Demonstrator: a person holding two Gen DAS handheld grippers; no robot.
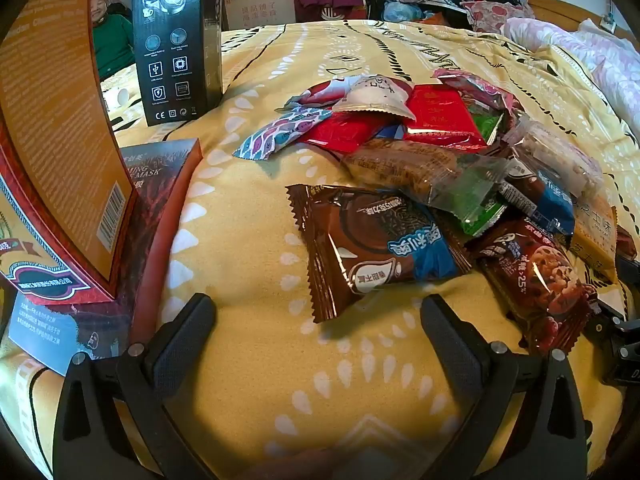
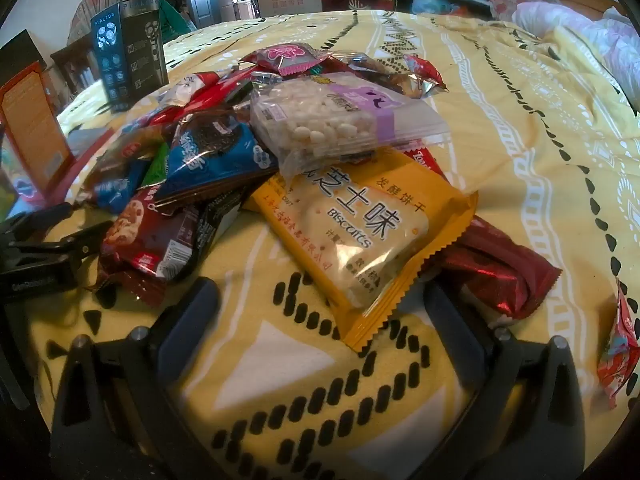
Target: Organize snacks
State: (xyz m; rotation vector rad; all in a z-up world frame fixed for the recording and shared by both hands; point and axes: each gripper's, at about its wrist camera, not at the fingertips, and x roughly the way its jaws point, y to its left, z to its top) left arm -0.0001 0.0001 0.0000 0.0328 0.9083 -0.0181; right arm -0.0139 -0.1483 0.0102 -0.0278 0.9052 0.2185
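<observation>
Snacks lie in one loose heap on the bed (image 1: pixel 248 380), overlapping, so nothing is sorted yet; judged as the very start of the task.

Left gripper (image 1: pixel 318 320): fingers spread wide, nothing between them, hovering over bare yellow cover. Just ahead of its tips lies the brown chocolate packet (image 1: pixel 372 248), flat and at the heap's near edge, so probably the easiest first pick. To its right, the cookie packet (image 1: pixel 536 280); further ahead, the red packets (image 1: pixel 438 116).

Right gripper (image 2: pixel 320 300): fingers likewise wide apart and empty. The orange biscuit packet (image 2: pixel 360 232) points a corner in between its tips, not touched by either. The clear puffed-snack bag (image 2: pixel 332 116) rests on top of it and would slide if it is pulled.

Obstacles: left of the left gripper, an orange carton (image 1: pixel 60 140) leans on a dark mask box (image 1: pixel 160 184); a black box (image 1: pixel 180 40) stands upright ahead. A person sits beyond the bed.
</observation>
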